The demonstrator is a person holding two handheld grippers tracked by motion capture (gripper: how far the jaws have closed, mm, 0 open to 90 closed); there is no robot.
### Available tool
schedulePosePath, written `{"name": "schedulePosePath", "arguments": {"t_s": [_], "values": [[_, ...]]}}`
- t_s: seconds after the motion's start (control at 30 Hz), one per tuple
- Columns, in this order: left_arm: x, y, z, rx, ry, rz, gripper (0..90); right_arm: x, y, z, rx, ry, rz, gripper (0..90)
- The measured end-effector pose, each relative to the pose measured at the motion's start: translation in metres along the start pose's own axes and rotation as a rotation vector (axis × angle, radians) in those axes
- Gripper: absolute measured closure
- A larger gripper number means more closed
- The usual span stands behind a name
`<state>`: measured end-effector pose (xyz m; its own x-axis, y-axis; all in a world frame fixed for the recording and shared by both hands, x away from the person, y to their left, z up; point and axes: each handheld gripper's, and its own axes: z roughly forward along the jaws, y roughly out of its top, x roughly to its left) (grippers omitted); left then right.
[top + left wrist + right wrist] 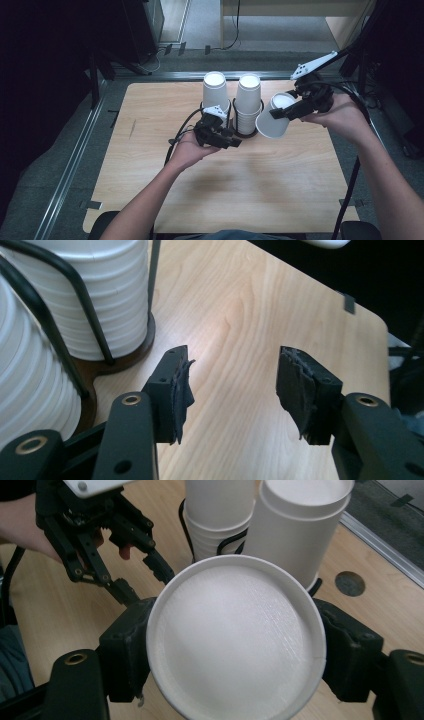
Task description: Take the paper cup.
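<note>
Two stacks of white paper cups stand upside down in a black wire holder [235, 131] near the middle of the high view, toward the far edge of the wooden table [260, 180]. One stack, the left stack [215, 92], sits just left of the right stack [248, 100], and the two nearly touch. A single paper cup [274, 119] lies tilted in the right gripper [280, 113], right of centre in the high view, just beside the right stack and lifted off the table. In the right gripper view this cup [235, 640] spreads across the centre of the frame with its closed base toward the camera, and the black jaws press on its wall from the left and right, so the tongs are grasping it. Behind it, at the top of that frame, both stacks rise from the holder.

The left gripper [231, 142] sits below and slightly left of the stacks in the high view, low over the table, held by the left hand [187, 150]. In the left gripper view its jaws stand apart with bare wood between them and nothing touching the worn pads [182, 390]: released. The ribbed rims of the stacked cups and the wire holder [75, 315] fill the upper left of that frame, just beside the left jaw
</note>
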<state>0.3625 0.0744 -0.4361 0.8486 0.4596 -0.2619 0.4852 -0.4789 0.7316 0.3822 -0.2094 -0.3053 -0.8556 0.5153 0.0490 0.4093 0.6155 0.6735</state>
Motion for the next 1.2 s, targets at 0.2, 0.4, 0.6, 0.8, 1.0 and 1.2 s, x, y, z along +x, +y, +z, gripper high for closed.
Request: {"name": "schedulePosePath", "arguments": {"t_s": [0.2,0.4,0.6,0.8,1.0,1.2], "values": [[0.000,-0.009,-0.011,0.031,-0.022,0.052,44.9,0.006,-0.012,0.017,-0.009,0.034,-0.001,25.4],[0.002,-0.020,-0.019,0.032,-0.102,0.049,36.4,0.011,-0.025,0.045,-0.014,0.055,0.004,25.4],[0.004,-0.030,-0.021,0.026,-0.126,0.043,21.9,0.021,-0.032,0.065,-0.010,0.097,-0.004,25.4],[0.004,-0.035,-0.018,0.054,-0.166,0.070,11.7,0.026,-0.040,0.081,-0.004,0.125,-0.004,25.3],[0.004,-0.043,-0.016,0.073,-0.160,0.066,3.2,0.033,-0.047,0.098,0.000,0.163,-0.007,25.3],[0.008,-0.048,-0.021,0.049,-0.136,0.068,1.7,0.041,-0.051,0.110,-0.021,0.189,-0.022,25.3]]}}
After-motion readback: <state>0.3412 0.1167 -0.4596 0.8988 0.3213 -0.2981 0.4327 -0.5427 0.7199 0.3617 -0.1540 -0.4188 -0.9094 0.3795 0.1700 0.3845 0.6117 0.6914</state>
